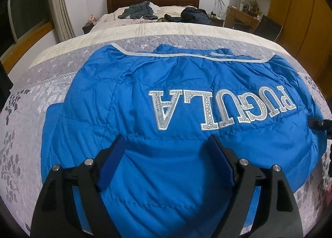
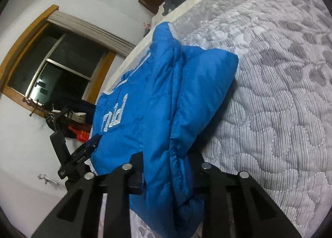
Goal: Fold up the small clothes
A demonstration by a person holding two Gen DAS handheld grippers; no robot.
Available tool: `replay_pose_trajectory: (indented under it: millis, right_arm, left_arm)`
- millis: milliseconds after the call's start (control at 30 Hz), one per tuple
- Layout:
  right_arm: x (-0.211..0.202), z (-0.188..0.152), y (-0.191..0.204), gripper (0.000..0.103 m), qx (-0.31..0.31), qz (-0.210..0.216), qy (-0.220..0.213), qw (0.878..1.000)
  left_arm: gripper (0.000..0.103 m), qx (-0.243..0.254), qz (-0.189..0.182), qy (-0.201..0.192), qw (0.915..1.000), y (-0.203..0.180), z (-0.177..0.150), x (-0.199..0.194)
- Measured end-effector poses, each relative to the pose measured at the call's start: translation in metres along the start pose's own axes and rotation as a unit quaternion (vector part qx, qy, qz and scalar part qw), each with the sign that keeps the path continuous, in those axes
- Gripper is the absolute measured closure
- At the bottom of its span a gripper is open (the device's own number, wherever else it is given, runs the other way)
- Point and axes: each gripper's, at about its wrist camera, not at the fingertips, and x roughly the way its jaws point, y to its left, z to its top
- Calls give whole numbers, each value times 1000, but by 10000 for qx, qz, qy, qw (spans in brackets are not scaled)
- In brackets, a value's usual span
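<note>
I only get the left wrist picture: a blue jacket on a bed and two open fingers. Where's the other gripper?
Observer: The right gripper is at the jacket's side, with the jacket's edge between its fingers.
Operator: Is it squeezing?
Observer: I cannot tell; the puffy cloth fills the gap.
Operator: And the sleeve on that side?
Observer: The sleeve lies out beside the body on the quilt, not folded in.
</note>
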Motion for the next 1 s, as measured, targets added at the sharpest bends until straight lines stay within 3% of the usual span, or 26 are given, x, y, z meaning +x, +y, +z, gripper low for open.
replay_pose_trajectory:
  millis: [267,533,667,1000]
  right_arm:
    - [-9,7,24,83,-64,8,-78,9999]
    - [-18,23,113,84,-909,-339,-85,9952]
    - [-6,29,164,84,-1371,-629,41,9886]
    - [58,24,262,84,-2314,-1264,546,9631]
  left_arm:
    - [22,30,35,25,10000,-1,0,2]
    - [21,-80,-74,115,9999,5,5,0]
    - [22,-380,-339,124,9986,21,14,-10]
    - [22,-972,-485,-262,9937,73,30,-45]
